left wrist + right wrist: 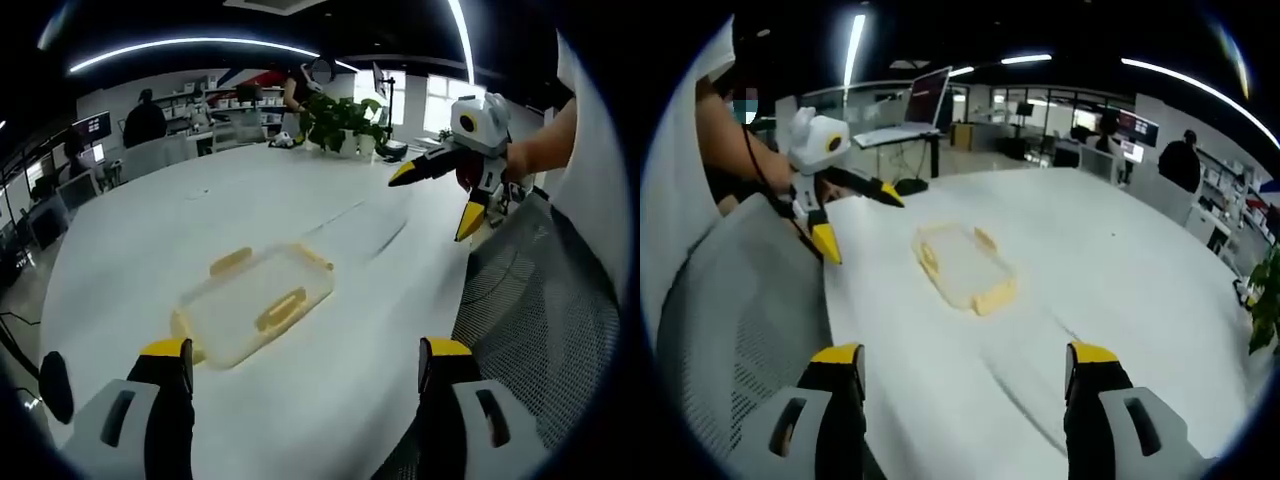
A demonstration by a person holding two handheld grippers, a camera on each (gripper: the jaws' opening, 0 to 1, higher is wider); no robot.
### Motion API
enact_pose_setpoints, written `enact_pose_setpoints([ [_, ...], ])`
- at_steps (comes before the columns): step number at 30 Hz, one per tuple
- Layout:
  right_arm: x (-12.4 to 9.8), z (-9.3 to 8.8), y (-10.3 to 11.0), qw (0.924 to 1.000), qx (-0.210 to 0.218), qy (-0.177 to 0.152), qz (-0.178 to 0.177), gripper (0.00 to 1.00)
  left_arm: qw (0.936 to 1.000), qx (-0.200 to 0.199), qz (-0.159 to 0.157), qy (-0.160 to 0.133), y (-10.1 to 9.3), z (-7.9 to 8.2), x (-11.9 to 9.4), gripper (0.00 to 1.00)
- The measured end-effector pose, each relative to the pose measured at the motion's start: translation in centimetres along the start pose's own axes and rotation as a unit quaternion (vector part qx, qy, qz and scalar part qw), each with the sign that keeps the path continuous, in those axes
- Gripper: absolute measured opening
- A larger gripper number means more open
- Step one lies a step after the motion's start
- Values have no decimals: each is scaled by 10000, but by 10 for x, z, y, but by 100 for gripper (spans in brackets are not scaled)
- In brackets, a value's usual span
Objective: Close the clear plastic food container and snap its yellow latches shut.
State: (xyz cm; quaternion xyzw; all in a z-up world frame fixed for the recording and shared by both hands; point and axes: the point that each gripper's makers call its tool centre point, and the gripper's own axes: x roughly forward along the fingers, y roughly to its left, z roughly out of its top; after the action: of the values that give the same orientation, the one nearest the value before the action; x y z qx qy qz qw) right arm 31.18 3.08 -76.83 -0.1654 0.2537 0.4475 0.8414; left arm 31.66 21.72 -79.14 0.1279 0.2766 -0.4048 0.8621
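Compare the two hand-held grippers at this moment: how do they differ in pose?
Both stand open and empty, clear of the container. The left hand-held gripper hangs over the mesh chair back at the table's edge. The right hand-held gripper also sits at that edge, on the container's other side.

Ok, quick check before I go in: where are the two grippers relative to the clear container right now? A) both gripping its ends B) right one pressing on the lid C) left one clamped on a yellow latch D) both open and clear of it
D: the left gripper and right gripper both stand with jaws wide apart, short of the container, which lies alone on the white table.
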Motion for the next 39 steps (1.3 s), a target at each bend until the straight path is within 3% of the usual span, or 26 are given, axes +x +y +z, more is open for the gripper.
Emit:
enact_pose_setpoints([
  [39,41,11,-19,9971,-479,382,455,77,9943,658,-336,774,38,-19,15,87],
])
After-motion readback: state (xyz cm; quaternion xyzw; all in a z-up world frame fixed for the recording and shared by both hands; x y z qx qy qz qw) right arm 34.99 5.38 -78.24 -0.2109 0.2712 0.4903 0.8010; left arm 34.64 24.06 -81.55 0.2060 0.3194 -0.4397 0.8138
